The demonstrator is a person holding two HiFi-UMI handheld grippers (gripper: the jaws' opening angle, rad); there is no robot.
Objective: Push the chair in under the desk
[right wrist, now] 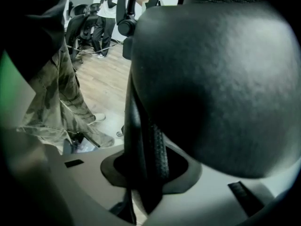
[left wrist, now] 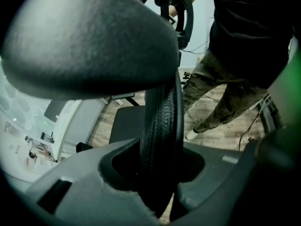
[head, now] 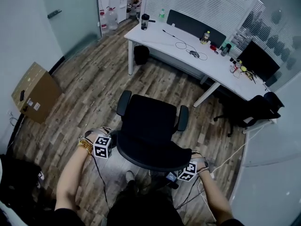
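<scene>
Chair: the black office chair (head: 150, 126) stands on the wooden floor (head: 94, 93) just ahead of both grippers, its seat facing away from them toward the white table (head: 160, 39). The table is well beyond it, with open floor between.
Left gripper: the left gripper (head: 109, 142) straddles the left rim of the backrest (left wrist: 162, 140). Its jaws are apart; one finger (left wrist: 84, 41) lies against the rim, and the other is clear of it, so nothing is clamped.
Right gripper: the right gripper (head: 187, 169) mirrors it on the right rim (right wrist: 146, 145). Its jaws are apart, and one broad finger (right wrist: 221, 79) lies alongside the mesh.
Handling: likely fairly heavy but easy to roll. The backrest frame looks stiff, while the mesh inside it would give. A high push may tip or swivel the seat rather than move it straight.
Where to hold: both side rims of the backrest, level with each other, as now. Even pressure from both grippers should keep it on course.
Watch for: the armrests (head: 123, 102) may meet the table edge. A dark bin (head: 141, 54) sits under the table's left end.
Hidden: the seat covers the chair's base and wheels in the head view. Both gripper views are crowded with blurred fingers and the person's trousers (left wrist: 216, 88). Whether the rims are gripped or only leaned on is hard to judge.
</scene>
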